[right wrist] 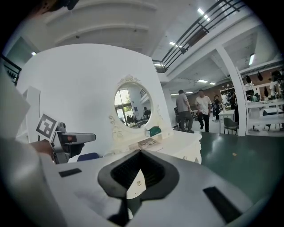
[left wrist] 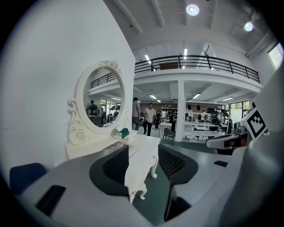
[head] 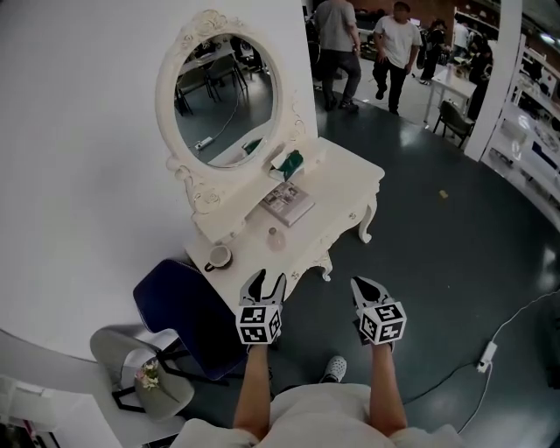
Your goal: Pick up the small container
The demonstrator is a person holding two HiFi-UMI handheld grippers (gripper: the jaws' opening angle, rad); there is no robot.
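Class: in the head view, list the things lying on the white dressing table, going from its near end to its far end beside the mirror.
cup → small container → book → green box

A white dressing table (head: 346, 188) with curled legs stands against a plain white wall (head: 79, 131). An ornate oval mirror (head: 223, 96) rises from the table's back edge. A dark, glossy floor (head: 455, 254) spreads under and around the table. A blue chair (head: 188, 315) stands just beside the table's near end. Beyond its far end, people (head: 359, 39) walk among white desks. High above that area a black balcony railing (left wrist: 195, 62) runs across a white column (left wrist: 180, 111), under lit round ceiling lamps (left wrist: 192, 9).
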